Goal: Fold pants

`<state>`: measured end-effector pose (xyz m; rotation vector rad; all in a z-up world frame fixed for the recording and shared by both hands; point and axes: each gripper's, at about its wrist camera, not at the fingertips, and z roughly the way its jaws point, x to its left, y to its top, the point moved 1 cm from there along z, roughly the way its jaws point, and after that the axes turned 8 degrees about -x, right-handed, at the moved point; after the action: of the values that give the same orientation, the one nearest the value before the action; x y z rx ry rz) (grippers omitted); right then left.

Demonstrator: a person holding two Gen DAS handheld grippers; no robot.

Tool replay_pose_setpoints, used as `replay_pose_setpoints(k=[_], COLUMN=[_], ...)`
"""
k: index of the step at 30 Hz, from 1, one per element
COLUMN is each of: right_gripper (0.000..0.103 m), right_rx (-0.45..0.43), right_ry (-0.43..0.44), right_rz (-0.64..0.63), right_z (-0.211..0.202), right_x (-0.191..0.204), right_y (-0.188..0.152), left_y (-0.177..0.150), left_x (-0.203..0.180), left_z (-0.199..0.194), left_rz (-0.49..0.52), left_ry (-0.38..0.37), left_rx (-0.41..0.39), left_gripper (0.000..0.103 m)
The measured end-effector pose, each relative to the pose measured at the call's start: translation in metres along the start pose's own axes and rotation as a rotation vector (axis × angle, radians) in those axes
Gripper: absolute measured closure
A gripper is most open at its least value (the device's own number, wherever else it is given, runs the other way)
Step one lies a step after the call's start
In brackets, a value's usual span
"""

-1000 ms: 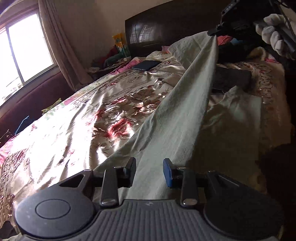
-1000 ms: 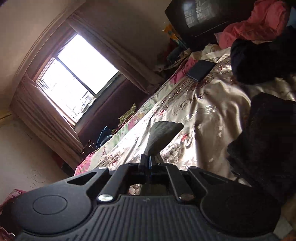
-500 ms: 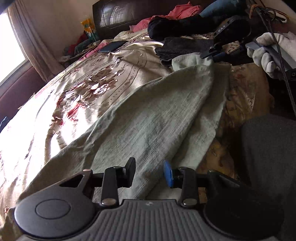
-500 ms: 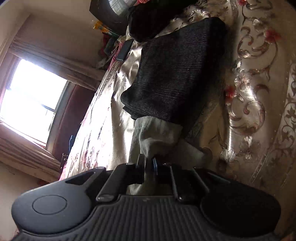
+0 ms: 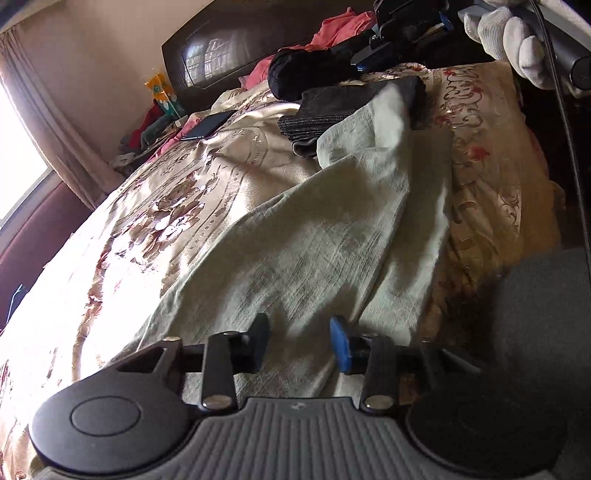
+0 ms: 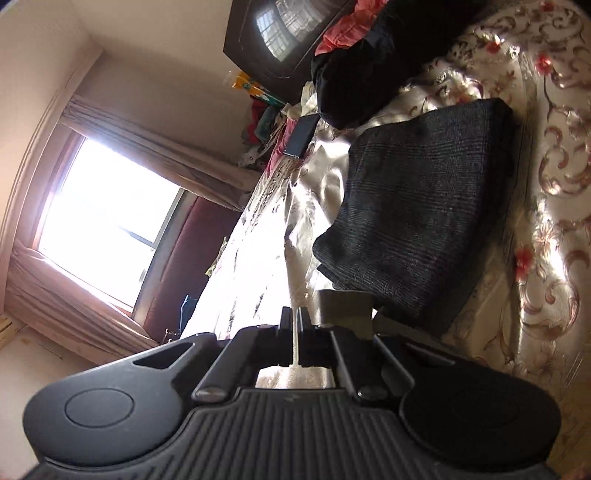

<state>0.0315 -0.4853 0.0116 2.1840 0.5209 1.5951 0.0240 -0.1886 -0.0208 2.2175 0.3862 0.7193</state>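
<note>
Pale grey-green pants (image 5: 314,240) lie stretched along the flowered bedspread (image 5: 147,229). Their far end rests against a folded dark garment (image 5: 332,107). My left gripper (image 5: 299,343) hovers over the near end with its jaws closing. The cloth lies under the gap, and the pads do not press on it. My right gripper (image 5: 365,61), held by a white-gloved hand (image 5: 506,40), hangs above the far end, apart from it. In the right wrist view that gripper (image 6: 295,317) is shut with nothing in it. A corner of the pants (image 6: 343,306) shows just to its right.
A black bundle (image 5: 306,74) and a pink garment (image 5: 332,29) lie by the dark headboard (image 5: 229,48). A dark flat phone (image 5: 207,125) rests on the bedspread further left. The bed's right edge drops off beside a dark grey shape (image 5: 535,314). A bright window (image 6: 103,221) is on the left.
The right gripper came down with the pants' end, let it go beside the dark folded garment and shut again. The left gripper moved along the bed, and the pants went from stretched up to lying flat.
</note>
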Motion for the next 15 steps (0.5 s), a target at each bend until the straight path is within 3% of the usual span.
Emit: replay_pose_setpoints(k=[1, 2, 9, 11, 15], right_gripper=[0.101, 0.101, 0.090, 0.072, 0.066], right_rx=[0.004, 0.013, 0.027, 0.009, 0.017], right_ry=[-0.015, -0.026, -0.139, -0.178, -0.193], right_rz=[-0.005, 0.000, 0.046, 0.048, 0.041], right_z=[0.000, 0.000, -0.020, -0.023, -0.006], right_x=[-0.004, -0.009, -0.043, -0.051, -0.060], right_y=[-0.001, -0.003, -0.009, -0.008, -0.007], left_y=[0.001, 0.001, -0.003, -0.003, -0.002], left_x=[0.000, 0.000, 0.002, 0.006, 0.011], left_z=[0.001, 0.001, -0.004, -0.003, -0.002], left_rz=[-0.005, -0.006, -0.013, -0.040, -0.082], left_ry=[-0.008, -0.010, 0.002, -0.002, -0.012], left_rx=[0.002, 0.005, 0.002, 0.003, 0.008], left_gripper=[0.070, 0.071, 0.071, 0.072, 0.071])
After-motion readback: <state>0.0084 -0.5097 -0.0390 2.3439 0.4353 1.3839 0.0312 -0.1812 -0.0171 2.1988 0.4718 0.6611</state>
